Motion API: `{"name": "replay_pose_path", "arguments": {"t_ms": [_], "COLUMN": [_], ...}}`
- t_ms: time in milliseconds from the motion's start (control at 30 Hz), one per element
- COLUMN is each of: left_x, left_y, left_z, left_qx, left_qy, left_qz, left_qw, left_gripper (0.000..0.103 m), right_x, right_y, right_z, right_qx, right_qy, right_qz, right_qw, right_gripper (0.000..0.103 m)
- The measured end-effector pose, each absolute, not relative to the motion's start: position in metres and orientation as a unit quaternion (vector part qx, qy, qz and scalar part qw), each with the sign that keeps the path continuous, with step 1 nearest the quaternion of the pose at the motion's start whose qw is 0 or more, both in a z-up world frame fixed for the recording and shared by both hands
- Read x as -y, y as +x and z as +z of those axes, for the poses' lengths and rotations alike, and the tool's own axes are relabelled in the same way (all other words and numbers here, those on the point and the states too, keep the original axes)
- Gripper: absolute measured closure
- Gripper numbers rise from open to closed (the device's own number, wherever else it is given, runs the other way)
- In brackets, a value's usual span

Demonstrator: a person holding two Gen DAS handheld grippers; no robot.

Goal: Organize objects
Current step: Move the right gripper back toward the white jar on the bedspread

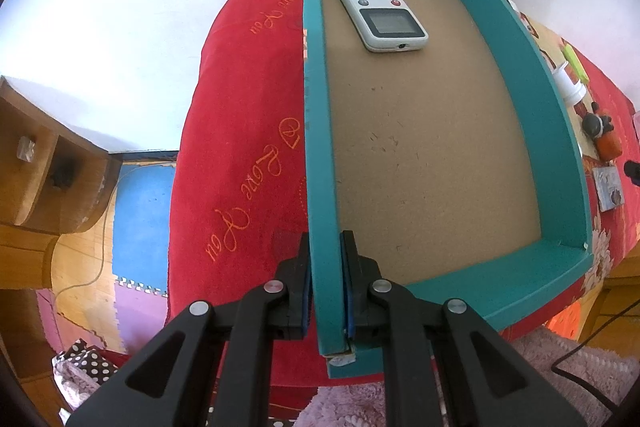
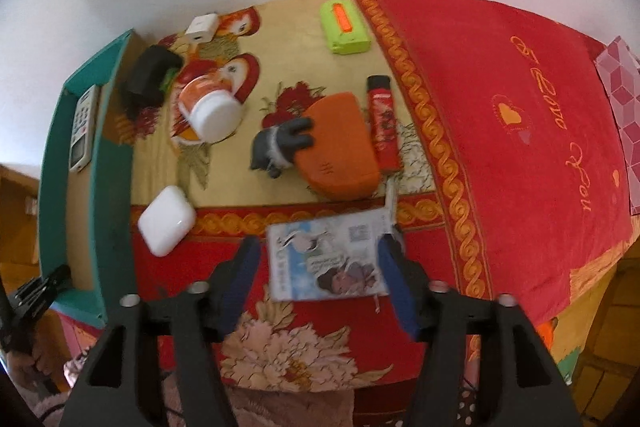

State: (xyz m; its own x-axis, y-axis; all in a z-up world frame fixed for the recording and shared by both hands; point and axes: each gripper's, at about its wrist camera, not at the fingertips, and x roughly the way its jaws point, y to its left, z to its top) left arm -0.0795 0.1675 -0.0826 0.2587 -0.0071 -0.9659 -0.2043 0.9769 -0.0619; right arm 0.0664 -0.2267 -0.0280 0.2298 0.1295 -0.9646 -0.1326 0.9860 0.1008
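My left gripper (image 1: 325, 267) is shut on the left wall of a teal box (image 1: 318, 107) that lies on the red cloth. A white remote (image 1: 375, 6) lies inside at the far end. In the right wrist view the box (image 2: 114, 187) stands at the left with the remote (image 2: 83, 129) in it. My right gripper (image 2: 320, 259) is open, its fingers on either side of a printed tissue packet (image 2: 326, 259) on the cloth, not touching it. Beyond lie a white earbud case (image 2: 166, 227), an orange pouch (image 2: 340, 147), a grey toy (image 2: 280, 143) and a red tube (image 2: 382, 123).
A white-lidded jar (image 2: 210, 107), a black object (image 2: 148, 75), a white charger (image 2: 202, 26) and a green box (image 2: 345, 27) lie further back. A wooden cabinet (image 1: 44, 163) and foam floor mats (image 1: 140, 211) are to the left. A white wall is behind.
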Motion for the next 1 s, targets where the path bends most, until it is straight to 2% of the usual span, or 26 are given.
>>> {"name": "replay_pose_path", "arguments": {"t_ms": [333, 600, 900, 933, 1000], "left_x": [-0.165, -0.163, -0.163, -0.163, -0.163], "left_y": [-0.077, -0.078, -0.078, -0.078, -0.078], "left_z": [-0.083, -0.083, -0.083, -0.083, -0.083], "left_qx": [-0.608, -0.605, -0.605, -0.605, -0.605], "left_qy": [-0.086, -0.087, -0.087, -0.087, -0.087], "left_qz": [0.067, 0.074, 0.075, 0.075, 0.075], "left_qw": [0.787, 0.788, 0.788, 0.788, 0.788], "left_gripper": [0.092, 0.092, 0.092, 0.092, 0.092], "right_x": [0.186, 0.135, 0.132, 0.132, 0.13], "right_y": [0.08, 0.104, 0.125, 0.126, 0.126], "right_z": [-0.025, -0.036, -0.063, -0.063, -0.063], "right_qx": [-0.583, -0.566, -0.571, -0.569, -0.56], "right_qy": [-0.081, -0.099, -0.086, -0.085, -0.087], "right_qz": [0.137, 0.196, 0.198, 0.2, 0.207], "right_qw": [0.797, 0.794, 0.792, 0.793, 0.798], "right_gripper": [0.03, 0.03, 0.03, 0.031, 0.046]}}
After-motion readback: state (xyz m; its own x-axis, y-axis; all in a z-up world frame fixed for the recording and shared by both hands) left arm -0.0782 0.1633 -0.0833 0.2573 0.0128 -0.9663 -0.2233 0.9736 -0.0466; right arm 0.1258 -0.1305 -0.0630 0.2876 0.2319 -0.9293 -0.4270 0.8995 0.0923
